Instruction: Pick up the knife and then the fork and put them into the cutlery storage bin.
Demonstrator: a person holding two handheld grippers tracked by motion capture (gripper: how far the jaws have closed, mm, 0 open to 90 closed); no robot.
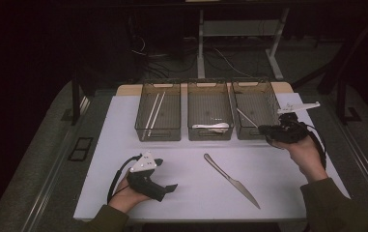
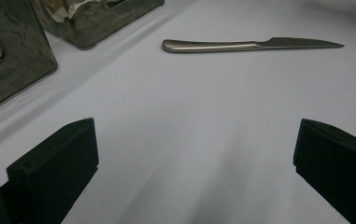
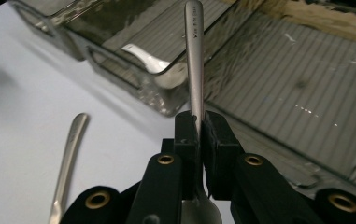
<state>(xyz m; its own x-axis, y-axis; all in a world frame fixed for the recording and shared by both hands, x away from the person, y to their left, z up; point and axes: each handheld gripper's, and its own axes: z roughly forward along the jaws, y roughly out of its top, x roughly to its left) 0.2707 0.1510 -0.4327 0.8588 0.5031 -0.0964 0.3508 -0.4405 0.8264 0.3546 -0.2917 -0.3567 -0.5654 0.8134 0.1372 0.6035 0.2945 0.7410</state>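
Spoon (image 3: 194, 60), a slim steel one by the look of the bowl showing low between the jaws, is the piece in hand. In the high view the right gripper (image 1: 268, 130) sits at about 3 o'clock on the white mat (image 1: 191, 193), pinched onto the spoon at the front edge of the right bin (image 1: 256, 108), with its thin handle slanting up into that bin. The left gripper (image 1: 172, 187) rests near 7 o'clock, jaws spread and holding nothing. A knife (image 1: 231, 180) lies loose on the mat near 5 o'clock, well apart from both. Three clear bins stand in a row at 12 o'clock; the left bin (image 1: 158, 111) holds pale sticks, the middle bin (image 1: 210, 108) a white spoon. From the left gripper view, the two black pads stand wide apart over bare mat, the knife (image 2: 250, 45) lying crosswise beyond them. From the right gripper view, the jaws are nearly closed on the spoon's neck, handle pointing away over the bin's ribbed floor. I'd judge it light, stiff and slick, apt to swivel in a narrow pinch, so the neck near the bowl is a fair hold. The bin's front wall is what stands in the way; the knife handle (image 3: 68, 158) lies clear at lower left.
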